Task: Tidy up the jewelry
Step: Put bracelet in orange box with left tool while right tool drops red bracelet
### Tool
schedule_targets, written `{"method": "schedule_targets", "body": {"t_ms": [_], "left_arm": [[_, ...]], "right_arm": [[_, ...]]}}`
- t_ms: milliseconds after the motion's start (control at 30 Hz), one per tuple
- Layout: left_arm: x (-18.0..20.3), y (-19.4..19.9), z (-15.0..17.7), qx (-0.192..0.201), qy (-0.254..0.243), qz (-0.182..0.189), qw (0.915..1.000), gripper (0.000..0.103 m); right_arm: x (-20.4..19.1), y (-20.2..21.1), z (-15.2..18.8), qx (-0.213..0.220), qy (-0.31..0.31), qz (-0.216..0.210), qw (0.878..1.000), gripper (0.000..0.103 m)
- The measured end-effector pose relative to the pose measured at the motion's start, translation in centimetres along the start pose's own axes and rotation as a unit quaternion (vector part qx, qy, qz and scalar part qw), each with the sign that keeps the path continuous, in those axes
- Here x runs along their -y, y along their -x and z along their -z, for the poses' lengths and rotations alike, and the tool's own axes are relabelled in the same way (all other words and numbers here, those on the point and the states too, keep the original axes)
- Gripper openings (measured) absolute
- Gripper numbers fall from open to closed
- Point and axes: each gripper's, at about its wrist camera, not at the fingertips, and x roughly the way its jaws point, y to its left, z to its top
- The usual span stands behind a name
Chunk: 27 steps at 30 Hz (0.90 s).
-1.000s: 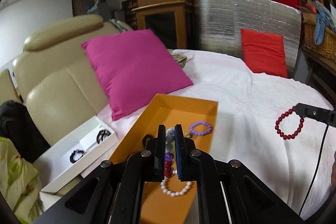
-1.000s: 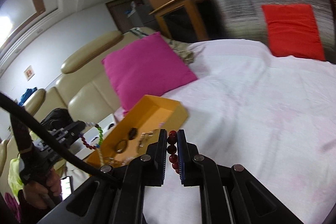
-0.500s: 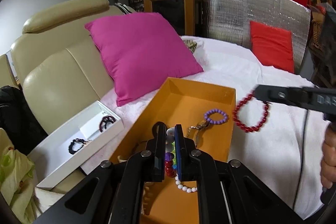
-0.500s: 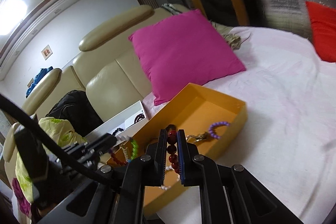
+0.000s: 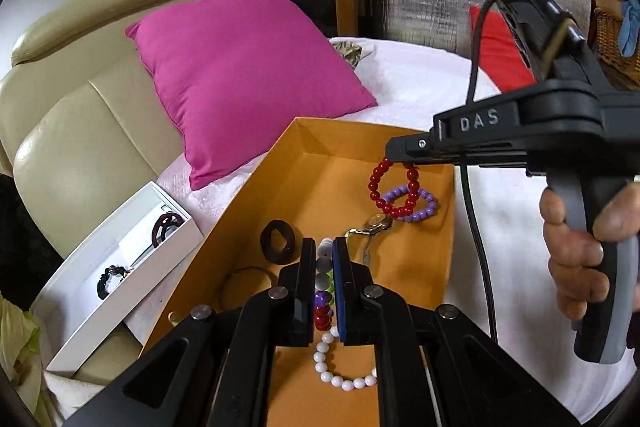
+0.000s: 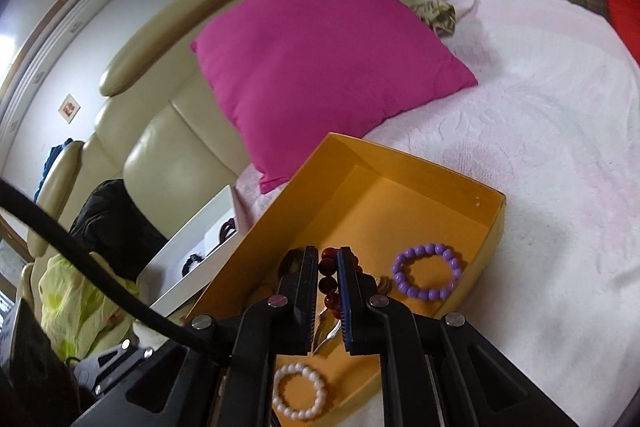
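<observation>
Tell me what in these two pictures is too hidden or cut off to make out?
- Bead string in the left gripper: left view, most of it hidden between the fingers.
- Watch in the orange box: left view, partly covered by the gripper; its dial too small to read.
- White bracelet: right view, its edge hidden behind the right gripper.
- Red bracelet: right view, its loop hidden by the fingers.
</observation>
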Motion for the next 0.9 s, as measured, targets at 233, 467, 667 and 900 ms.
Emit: {"method": "schedule_targets", "body": {"t_ms": [233,467,667,900], "left_arm": [[-0.1,-2.1,0.1,-0.016,0.0,-0.011,0.9998,0.008],[0.1,-3.5,0.3,-0.027,-0.006,-0.02,0.9994,0.008],[0.2,-4.3,0.6,-0.039,-0.011,-0.025,0.9989,0.009],[0.4,-3.8,0.9,-0.041,-0.022,-0.048,0.9978,0.014]], "right_arm": [[1.6,-2.6,-1.0,-0.012,-0.018,0.0,1.0,0.011],[2.4,-4.4,-1.4,-0.023,-0.024,0.012,0.999,0.01],[2.4,-4.6,-1.1,-0.028,-0.015,0.029,0.999,0.011],[2.4,-3.5,-0.9,-0.029,-0.037,0.021,0.999,0.019]]}}
